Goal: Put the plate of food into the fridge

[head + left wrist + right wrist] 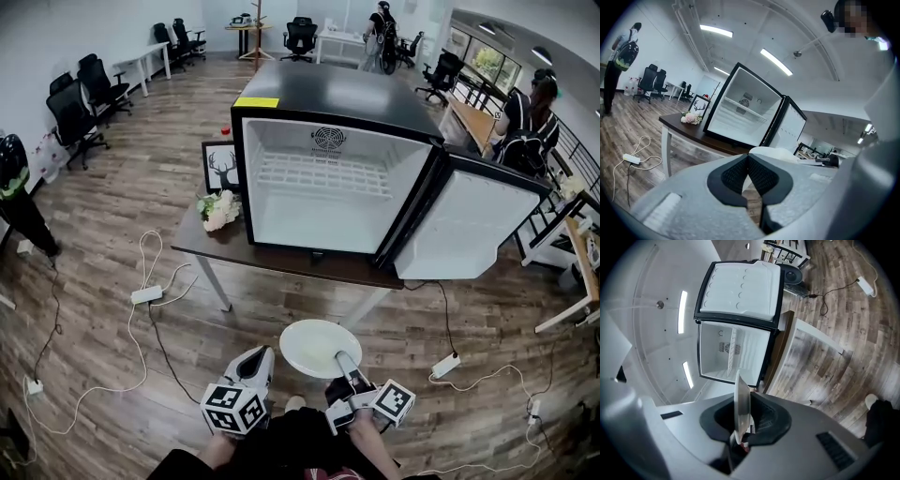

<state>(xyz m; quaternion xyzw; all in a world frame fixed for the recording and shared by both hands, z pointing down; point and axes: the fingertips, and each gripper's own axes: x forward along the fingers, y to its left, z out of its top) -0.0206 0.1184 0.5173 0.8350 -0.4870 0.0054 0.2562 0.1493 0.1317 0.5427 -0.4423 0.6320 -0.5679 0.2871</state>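
Our right gripper has its jaws almost together, pinching the near rim of a white plate. Our left gripper is closed on nothing, its pads touching. The plate lies roughly flat in front of the table, reaching forward from the jaws towards the open fridge.

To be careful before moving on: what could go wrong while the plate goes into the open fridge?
The right gripper pinches the white plate only at its rim, so it may tilt or slip. It could also hit the wire shelf in the mini fridge. The floor power strip is a trip hazard.
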